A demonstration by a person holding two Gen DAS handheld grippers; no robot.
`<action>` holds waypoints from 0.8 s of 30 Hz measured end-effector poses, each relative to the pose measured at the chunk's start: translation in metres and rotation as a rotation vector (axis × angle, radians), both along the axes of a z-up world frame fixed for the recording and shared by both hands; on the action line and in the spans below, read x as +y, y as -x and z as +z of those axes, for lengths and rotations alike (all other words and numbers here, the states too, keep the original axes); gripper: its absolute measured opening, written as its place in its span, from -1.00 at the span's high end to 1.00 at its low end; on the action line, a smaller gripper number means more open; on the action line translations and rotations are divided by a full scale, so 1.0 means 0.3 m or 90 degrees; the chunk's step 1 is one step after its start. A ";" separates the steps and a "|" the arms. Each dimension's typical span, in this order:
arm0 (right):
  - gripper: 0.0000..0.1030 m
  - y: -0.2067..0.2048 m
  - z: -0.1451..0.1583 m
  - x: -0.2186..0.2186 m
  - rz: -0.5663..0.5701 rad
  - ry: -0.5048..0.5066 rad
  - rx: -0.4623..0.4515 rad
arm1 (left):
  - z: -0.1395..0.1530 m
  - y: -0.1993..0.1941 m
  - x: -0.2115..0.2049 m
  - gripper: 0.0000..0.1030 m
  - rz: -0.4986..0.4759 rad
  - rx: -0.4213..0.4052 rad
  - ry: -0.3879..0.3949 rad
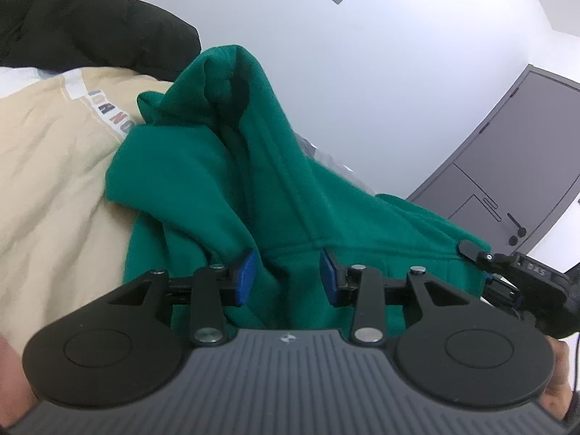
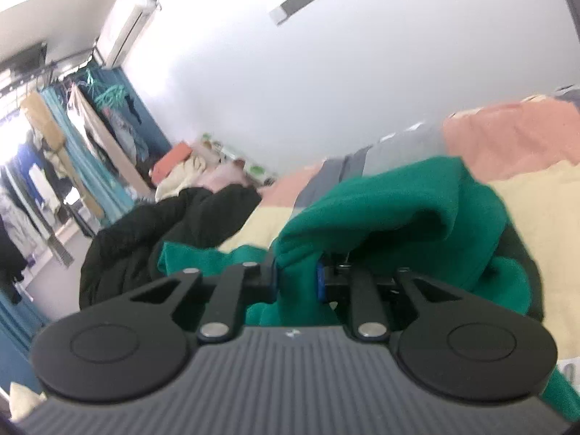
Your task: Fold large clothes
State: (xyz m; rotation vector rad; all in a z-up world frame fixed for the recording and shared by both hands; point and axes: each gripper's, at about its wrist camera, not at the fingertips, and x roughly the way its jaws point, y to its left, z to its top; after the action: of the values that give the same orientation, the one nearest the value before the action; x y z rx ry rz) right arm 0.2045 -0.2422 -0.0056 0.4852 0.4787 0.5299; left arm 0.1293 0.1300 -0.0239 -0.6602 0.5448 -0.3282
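A green hoodie [image 1: 224, 166] lies bunched on the beige bedding [image 1: 54, 181], its hood standing up toward the wall. My left gripper [image 1: 287, 275] holds a thick fold of it near the hood seam, and the cloth fills the gap between the blue pads. In the left wrist view, a finger [image 1: 471, 248] of the right gripper sits at the hoodie's right edge. In the right wrist view the hoodie [image 2: 398, 210] humps up over my right gripper [image 2: 298, 277], whose pads are pinched on a gathered ridge of green cloth. The left pad is mostly hidden by the cloth.
A black jacket [image 1: 90, 25] is piled at the bed's far left, also seen as a black heap [image 2: 145, 235]. A pink blanket [image 2: 507, 134] and grey cloth lie beyond the hoodie. A grey door [image 1: 507, 145] stands on the right, and hanging clothes [image 2: 36, 163] on the left.
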 end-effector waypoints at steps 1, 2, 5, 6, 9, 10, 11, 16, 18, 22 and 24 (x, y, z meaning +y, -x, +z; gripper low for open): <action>0.57 0.001 0.000 -0.012 -0.009 0.000 0.003 | 0.001 0.007 -0.002 0.16 -0.003 0.001 0.004; 0.58 -0.001 -0.008 -0.023 -0.018 0.003 0.009 | 0.001 0.013 -0.005 0.16 -0.008 0.002 0.011; 0.58 -0.023 -0.036 -0.041 -0.036 0.001 0.044 | -0.008 0.014 -0.028 0.16 -0.029 0.001 0.027; 0.58 -0.025 -0.039 -0.040 -0.037 -0.003 0.051 | -0.013 0.006 -0.042 0.16 -0.036 -0.002 0.024; 0.57 -0.026 -0.049 -0.026 -0.035 -0.011 0.061 | -0.045 -0.035 -0.077 -0.12 -0.032 0.004 0.014; 0.57 -0.023 -0.049 -0.017 -0.034 -0.011 0.063 | -0.059 -0.058 -0.088 -0.17 -0.030 0.013 0.004; 0.57 -0.021 -0.050 -0.014 -0.034 -0.010 0.064 | -0.065 -0.070 -0.099 -0.20 -0.029 0.021 -0.009; 0.58 -0.014 -0.069 -0.008 -0.041 -0.013 0.087 | -0.066 -0.055 -0.123 -0.10 -0.039 0.003 -0.023; 0.58 -0.010 -0.071 0.011 -0.040 -0.001 0.093 | -0.046 -0.041 -0.131 0.53 -0.046 -0.010 -0.032; 0.57 0.007 -0.073 0.025 -0.044 0.017 0.088 | 0.005 -0.005 -0.121 0.88 -0.032 -0.045 -0.035; 0.57 0.013 -0.064 0.030 -0.040 0.023 0.082 | 0.029 0.009 -0.097 0.89 -0.019 -0.053 -0.009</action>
State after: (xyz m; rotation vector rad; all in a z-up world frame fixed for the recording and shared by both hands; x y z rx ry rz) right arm 0.2006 -0.2332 -0.0247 0.4999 0.5929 0.4300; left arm 0.1266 0.1010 -0.0150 -0.6230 0.4766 -0.3778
